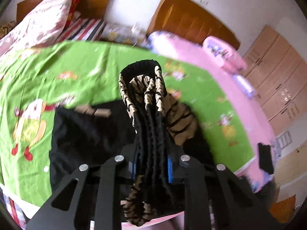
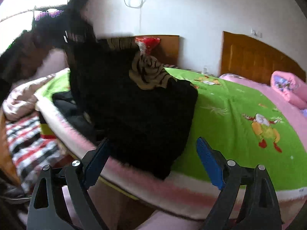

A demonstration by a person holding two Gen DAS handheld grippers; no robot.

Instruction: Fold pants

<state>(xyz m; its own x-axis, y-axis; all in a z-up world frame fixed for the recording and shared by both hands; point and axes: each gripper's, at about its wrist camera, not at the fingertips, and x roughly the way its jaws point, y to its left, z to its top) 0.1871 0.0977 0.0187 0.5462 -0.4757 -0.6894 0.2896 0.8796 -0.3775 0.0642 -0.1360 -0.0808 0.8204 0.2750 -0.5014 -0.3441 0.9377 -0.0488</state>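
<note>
Left gripper (image 1: 151, 164) clamps the bunched waistband of the black pants (image 1: 86, 134); right gripper (image 2: 153, 161) stands wide, empty, over the green blanket (image 2: 230, 115).

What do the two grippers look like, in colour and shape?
Both are alike. The left gripper and the right gripper have matte black flat linkage arms with long cut-out slots and round silver pivot bolts. The fingers carry blue ribbed pads. No cables, markings or sleeves show.
</note>
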